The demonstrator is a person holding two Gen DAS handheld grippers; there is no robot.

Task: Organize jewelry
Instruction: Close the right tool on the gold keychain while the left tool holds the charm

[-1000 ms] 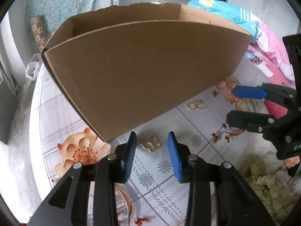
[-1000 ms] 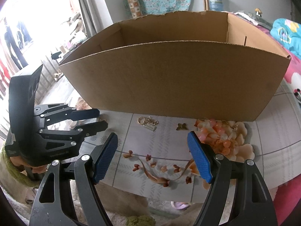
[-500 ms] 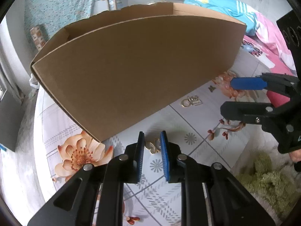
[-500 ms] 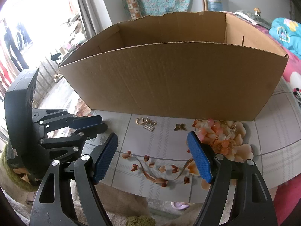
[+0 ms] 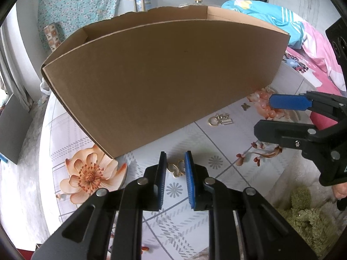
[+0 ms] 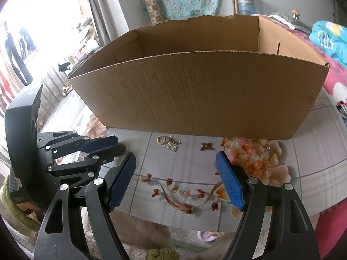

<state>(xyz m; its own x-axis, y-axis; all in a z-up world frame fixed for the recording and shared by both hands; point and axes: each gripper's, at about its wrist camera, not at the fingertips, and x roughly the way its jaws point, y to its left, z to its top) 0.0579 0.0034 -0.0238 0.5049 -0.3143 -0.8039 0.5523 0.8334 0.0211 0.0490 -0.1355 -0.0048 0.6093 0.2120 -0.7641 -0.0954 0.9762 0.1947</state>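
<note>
**Left gripper closed around gold butterfly piece by the box corner**

Left gripper (image 5: 175,169): angled down at the surface (image 5: 216,143), blue pads narrowed on a gold butterfly-shaped jewelry piece (image 5: 177,169) lying flat just in front of the cardboard box (image 5: 164,75) near its left front corner. Jaws have just been closing, the piece between them. Both pads sit at the piece's edges; cannot tell for certain that they press it, but it looks pinched. Piece rests on the surface, not lifted.

Right gripper (image 6: 175,179): pads wide apart, nothing between them, tilted down over the front edge of the flower-printed surface. It hovers clear of the jewelry, to the right of the left gripper.

Other jewelry, all on the surface along the front wall of the box:
- gold keyring-like charm cluster (image 6: 168,143), near the wall's middle
- small dark butterfly charm (image 6: 207,146), just right of it
- pale dangling piece (image 6: 266,149) on the printed orange flower, hard to make out

Box stands upright, open-topped; its inside floor is out of view.
</note>
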